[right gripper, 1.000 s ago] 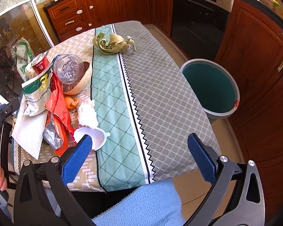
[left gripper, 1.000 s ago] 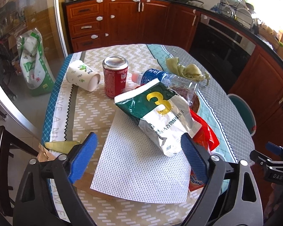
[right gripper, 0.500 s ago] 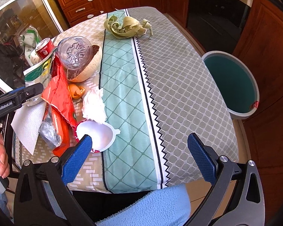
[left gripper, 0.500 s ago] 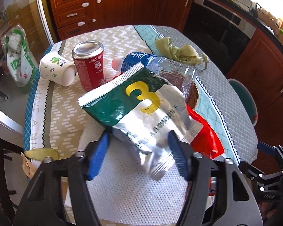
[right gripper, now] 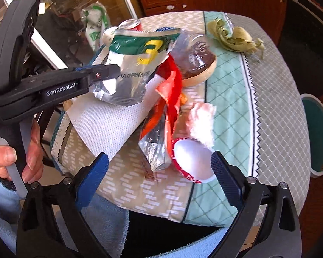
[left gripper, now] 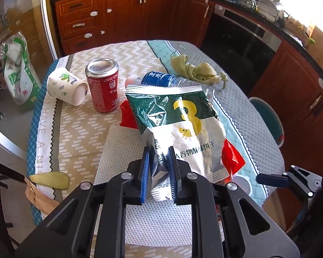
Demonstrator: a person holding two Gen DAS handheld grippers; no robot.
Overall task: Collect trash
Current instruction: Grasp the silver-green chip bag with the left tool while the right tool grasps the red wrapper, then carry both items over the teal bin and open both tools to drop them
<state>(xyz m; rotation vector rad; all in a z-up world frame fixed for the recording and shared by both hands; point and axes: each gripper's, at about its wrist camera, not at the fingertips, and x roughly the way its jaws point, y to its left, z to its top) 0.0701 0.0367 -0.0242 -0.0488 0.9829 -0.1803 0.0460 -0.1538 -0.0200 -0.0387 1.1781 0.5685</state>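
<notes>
My left gripper [left gripper: 158, 172] is shut on the lower edge of a green and silver snack bag [left gripper: 178, 124] marked 3 and holds it lifted over a white paper towel [left gripper: 127, 172]. The bag also shows in the right wrist view [right gripper: 135, 64], pinched by the left gripper [right gripper: 106, 72]. My right gripper [right gripper: 159, 178] is open and empty at the table's near edge, close to a white lid [right gripper: 191, 159], a crumpled tissue [right gripper: 201, 120] and a red wrapper [right gripper: 170, 90]. A teal bin [right gripper: 318, 137] stands on the floor to the right.
A red can [left gripper: 102, 86], a tipped paper cup [left gripper: 66, 86], a clear bottle [left gripper: 161, 79] and green husks [left gripper: 196, 71] lie on the table [left gripper: 79, 133]. A banana peel [left gripper: 49, 179] sits at its near left edge. Cabinets [left gripper: 140, 15] and an oven [left gripper: 243, 36] stand behind.
My left gripper closed on the snack bag and lifted it off the paper towel. My right gripper moved left and closer, toward the lid and tissue, and stayed open.
</notes>
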